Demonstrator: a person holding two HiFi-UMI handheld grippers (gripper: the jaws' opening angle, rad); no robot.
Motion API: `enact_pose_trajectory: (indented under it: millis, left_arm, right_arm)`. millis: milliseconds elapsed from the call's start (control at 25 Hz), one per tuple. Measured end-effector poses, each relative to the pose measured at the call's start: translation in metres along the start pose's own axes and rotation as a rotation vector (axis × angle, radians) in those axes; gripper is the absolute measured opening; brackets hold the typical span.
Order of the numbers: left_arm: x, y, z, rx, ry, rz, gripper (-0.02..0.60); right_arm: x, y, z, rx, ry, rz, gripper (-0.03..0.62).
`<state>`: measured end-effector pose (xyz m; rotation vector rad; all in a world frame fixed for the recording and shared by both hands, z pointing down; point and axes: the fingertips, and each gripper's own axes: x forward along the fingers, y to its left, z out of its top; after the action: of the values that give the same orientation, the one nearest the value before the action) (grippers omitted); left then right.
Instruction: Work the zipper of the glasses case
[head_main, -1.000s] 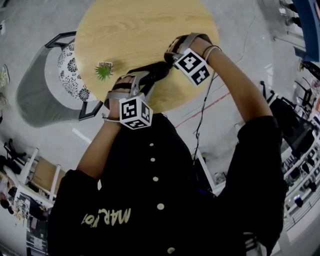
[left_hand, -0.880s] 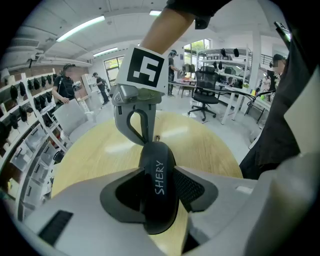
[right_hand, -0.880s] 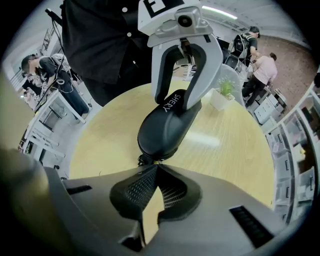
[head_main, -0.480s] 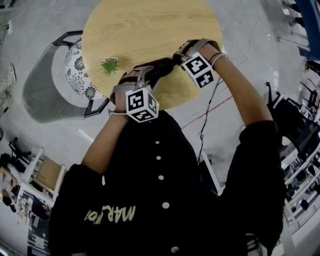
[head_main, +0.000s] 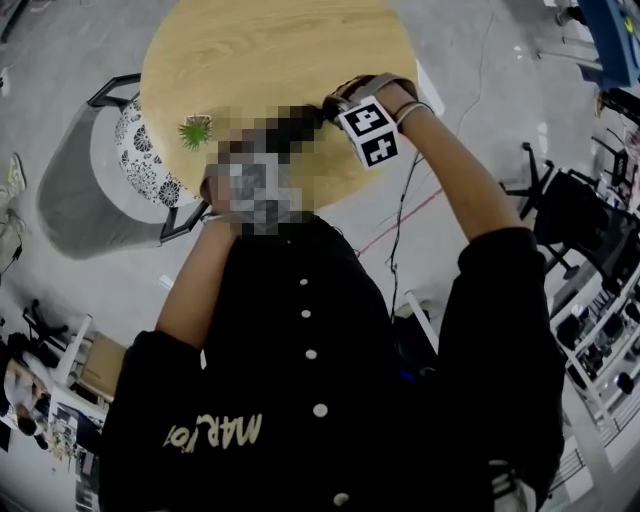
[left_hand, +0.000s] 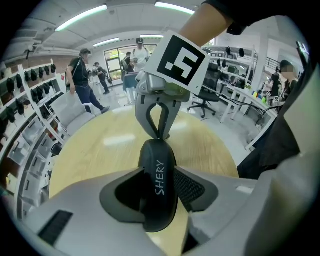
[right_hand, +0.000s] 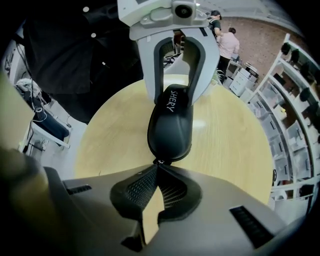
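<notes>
A black glasses case (left_hand: 156, 150) with white lettering hangs above the round wooden table (head_main: 270, 60). My left gripper (left_hand: 159, 186) is shut on its near end, one pad pressed to each side. In the right gripper view the same case (right_hand: 170, 131) points away from me, with the left gripper's fingers (right_hand: 151, 85) flanking its far end. My right gripper (right_hand: 156, 169) is shut on the small zipper pull (right_hand: 158, 162) at the case's tip. In the head view the right gripper (head_main: 335, 105) meets the case (head_main: 300, 122) over the table's near edge.
A small green plant (head_main: 195, 131) stands on the table's left side. A grey chair with a patterned cushion (head_main: 135, 150) is tucked in at the left. Several people (left_hand: 82, 80) stand beyond the table, and shelves line the walls.
Both grippers keep their hold and stay together at the case. The whole picture has shifted slightly left with the head.
</notes>
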<state>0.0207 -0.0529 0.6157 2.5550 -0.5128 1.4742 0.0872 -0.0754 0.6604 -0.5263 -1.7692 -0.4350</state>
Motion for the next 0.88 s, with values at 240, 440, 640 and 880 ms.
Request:
enact_pose_trajectory:
  millis: [240, 440, 640, 880]
  left_arm:
    - [0.0, -0.002, -0.001, -0.011, 0.014, -0.012, 0.179]
    - [0.0, -0.001, -0.001, -0.017, 0.031, -0.015, 0.179]
    - [0.0, -0.002, 0.001, -0.018, 0.04, -0.011, 0.179]
    - [0.0, -0.003, 0.0, -0.023, 0.045, -0.006, 0.179]
  right_arm:
    - [0.001, 0.004, 0.003, 0.219, 0.011, -0.043, 0.003]
    - [0.001, 0.006, 0.004, 0.382, 0.009, -0.087, 0.003]
    - [-0.001, 0.006, 0.0, 0.54, 0.028, -0.151, 0.003]
    - [-0.005, 0.012, 0.003, 0.771, 0.112, -0.259, 0.005]
